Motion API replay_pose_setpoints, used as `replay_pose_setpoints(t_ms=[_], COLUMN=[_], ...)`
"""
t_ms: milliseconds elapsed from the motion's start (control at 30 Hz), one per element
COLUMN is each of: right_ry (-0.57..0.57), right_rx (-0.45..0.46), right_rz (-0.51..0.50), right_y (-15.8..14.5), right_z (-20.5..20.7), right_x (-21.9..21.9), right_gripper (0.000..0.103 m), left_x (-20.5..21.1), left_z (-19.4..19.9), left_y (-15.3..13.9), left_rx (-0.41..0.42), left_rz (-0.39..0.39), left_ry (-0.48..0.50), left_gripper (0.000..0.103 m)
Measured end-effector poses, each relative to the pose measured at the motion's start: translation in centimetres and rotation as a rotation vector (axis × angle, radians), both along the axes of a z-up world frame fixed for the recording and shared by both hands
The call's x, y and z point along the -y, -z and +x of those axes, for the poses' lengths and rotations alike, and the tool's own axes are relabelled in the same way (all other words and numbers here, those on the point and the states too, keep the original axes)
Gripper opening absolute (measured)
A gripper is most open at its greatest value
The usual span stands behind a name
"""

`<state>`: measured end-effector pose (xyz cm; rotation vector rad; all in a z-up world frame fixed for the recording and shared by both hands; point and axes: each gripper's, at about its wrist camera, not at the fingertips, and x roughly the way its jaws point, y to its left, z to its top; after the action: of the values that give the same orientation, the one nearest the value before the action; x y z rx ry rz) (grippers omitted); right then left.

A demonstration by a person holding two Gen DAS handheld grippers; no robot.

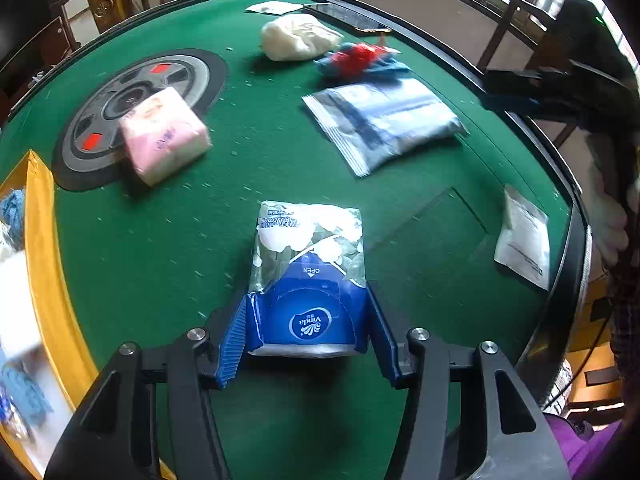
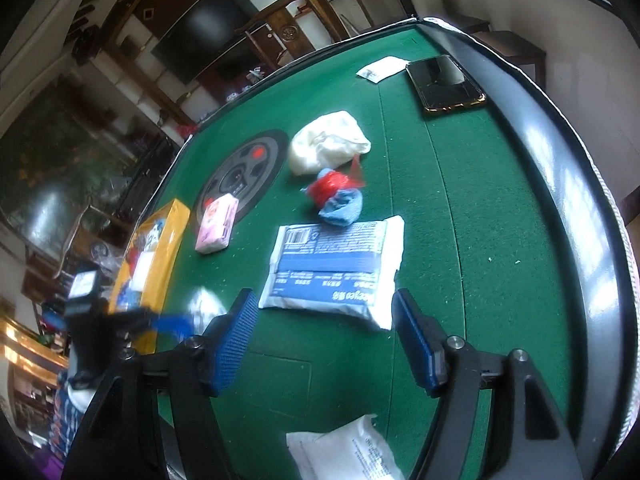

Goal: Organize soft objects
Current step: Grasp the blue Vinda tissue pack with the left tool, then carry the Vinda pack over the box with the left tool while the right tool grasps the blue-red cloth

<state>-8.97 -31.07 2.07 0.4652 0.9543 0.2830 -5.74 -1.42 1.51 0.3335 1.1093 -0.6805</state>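
Observation:
My left gripper (image 1: 307, 312) is shut on a blue and white Vinda tissue pack (image 1: 308, 264), which sticks out forward over the green table (image 1: 160, 248). My right gripper (image 2: 326, 320) is open and empty, just short of a white and blue wipes pack (image 2: 336, 264) that lies flat on the felt. That wipes pack also shows in the left wrist view (image 1: 384, 120). A pink tissue pack (image 1: 164, 134) lies on the round centre disc (image 1: 120, 108). A cream cloth bundle (image 1: 298, 36) and a red and blue cloth bundle (image 1: 360, 62) lie farther back.
A yellow box (image 1: 44, 256) with soft items inside stands at the table's left edge. A white sachet (image 1: 522, 236) lies near the right rim. A black phone (image 2: 446, 84) and a small white packet (image 2: 380, 68) lie at the far side. Chairs and a TV stand beyond.

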Motion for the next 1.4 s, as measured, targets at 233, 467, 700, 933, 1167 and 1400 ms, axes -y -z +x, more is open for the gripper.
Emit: replay_pose_setpoints(t_ms=[233,467,700,933,1167,1400], right_ry=[0.015,0.037,0.021,-0.039,-0.056,-0.013], right_rx=[-0.012,-0.012,-0.013,-0.028,-0.057,-0.024], right_rz=[0.020,-0.009,-0.113,-0.359,-0.413,-0.419], right_y=[0.6,0.0,-0.1,1.1,2.3,0.4], right_z=[0.5,1.0,5.1,10.8,11.1,10.2], right_x=[0.3,0.7,-1.3,-5.2,-5.7,-5.0], right_gripper=[0.065,0.065,0.066,0.066,0.036,0.033], left_x=[1.7,-0.9,-5.7,-14.3,-22.8,-23.8], left_z=[0.3,1.3,-1.0,-2.5,-1.0,0.4], left_y=[0.8,-0.8,-3.7,-5.8,-2.7,-1.1], left_rx=[0.097,0.034,0.021,0.029,-0.062,-0.118], left_rz=[0.023,-0.149,-0.306,-0.342,-0.309,-0.349], left_ry=[-0.070,-0.179,-0.262,-0.455,-0.716,-0.761], left_gripper=[0.082,0.050,0.050,0.051,0.051,0.063])
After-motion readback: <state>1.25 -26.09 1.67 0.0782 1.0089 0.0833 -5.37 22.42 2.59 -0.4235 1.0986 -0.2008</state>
